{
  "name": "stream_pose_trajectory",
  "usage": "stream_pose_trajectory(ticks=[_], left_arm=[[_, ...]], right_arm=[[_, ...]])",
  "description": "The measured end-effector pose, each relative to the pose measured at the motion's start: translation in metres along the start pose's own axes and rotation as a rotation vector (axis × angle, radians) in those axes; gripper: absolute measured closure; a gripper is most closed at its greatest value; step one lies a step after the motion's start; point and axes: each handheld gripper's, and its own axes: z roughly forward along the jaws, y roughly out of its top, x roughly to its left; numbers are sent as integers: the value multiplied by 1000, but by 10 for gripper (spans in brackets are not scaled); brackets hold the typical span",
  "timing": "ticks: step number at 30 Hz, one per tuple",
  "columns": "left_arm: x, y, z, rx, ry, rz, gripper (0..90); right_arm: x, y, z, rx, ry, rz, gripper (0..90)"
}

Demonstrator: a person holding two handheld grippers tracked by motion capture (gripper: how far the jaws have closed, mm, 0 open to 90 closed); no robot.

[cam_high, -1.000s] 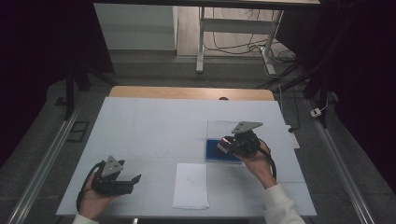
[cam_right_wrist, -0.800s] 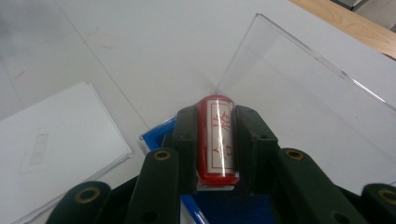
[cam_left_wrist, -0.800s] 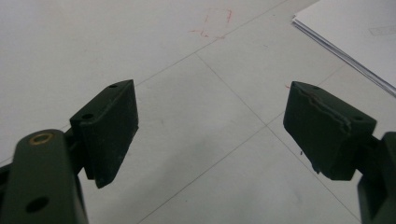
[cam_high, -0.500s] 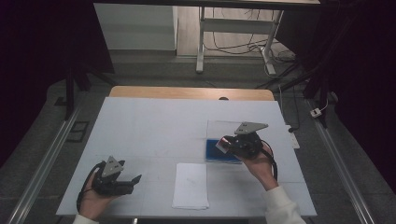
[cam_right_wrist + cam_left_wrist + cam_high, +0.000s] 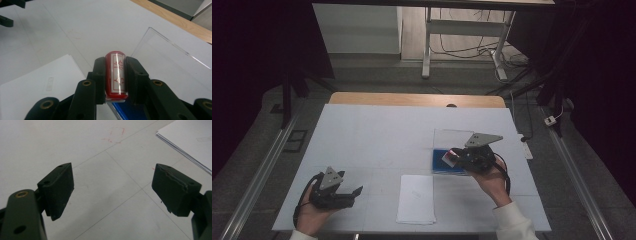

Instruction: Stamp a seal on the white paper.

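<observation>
My right gripper (image 5: 453, 156) (image 5: 115, 60) is shut on a red cylindrical stamp (image 5: 448, 158) (image 5: 115, 75) with a white label printed in red characters. It hovers just above a blue ink pad (image 5: 443, 166) (image 5: 126, 112), whose clear lid (image 5: 451, 138) (image 5: 170, 65) lies open behind it. A white stack of paper (image 5: 416, 199) (image 5: 37, 85) (image 5: 190, 137) lies to the left of the pad near the front edge. My left gripper (image 5: 355, 192) (image 5: 116, 182) rests low at the front left, open with nothing between its jaws.
The white tabletop (image 5: 377, 135) has a wooden strip (image 5: 412, 99) along its far edge. Faint red marks (image 5: 116, 135) show on the surface ahead of the left gripper. Metal rails (image 5: 259, 175) run along both sides, and a white desk frame (image 5: 462, 30) stands beyond.
The right gripper has shifted only slightly over the blue pad, still holding the stamp. The left gripper has stayed in place.
</observation>
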Motion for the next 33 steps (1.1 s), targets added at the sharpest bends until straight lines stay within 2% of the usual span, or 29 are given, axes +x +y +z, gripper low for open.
stream_pose_trajectory(ticks=[8,11,18,23,30,33], left_arm=[[0,-2,0,1,-6,-13,185],[0,-2,2,7,-11,-1,185],[0,-1,5,11,-17,-2,185],[-1,-1,6,13,-18,3,185],[-3,0,6,12,-19,8,185],[-3,0,6,14,-19,6,185]], right_arm=[[15,6,-8,-29,5,-12,698],[26,9,-7,-25,16,-33,698],[35,11,-3,-21,36,-42,698],[39,10,3,5,31,-56,698],[51,10,10,31,51,-88,698],[59,11,16,46,74,-105,698]])
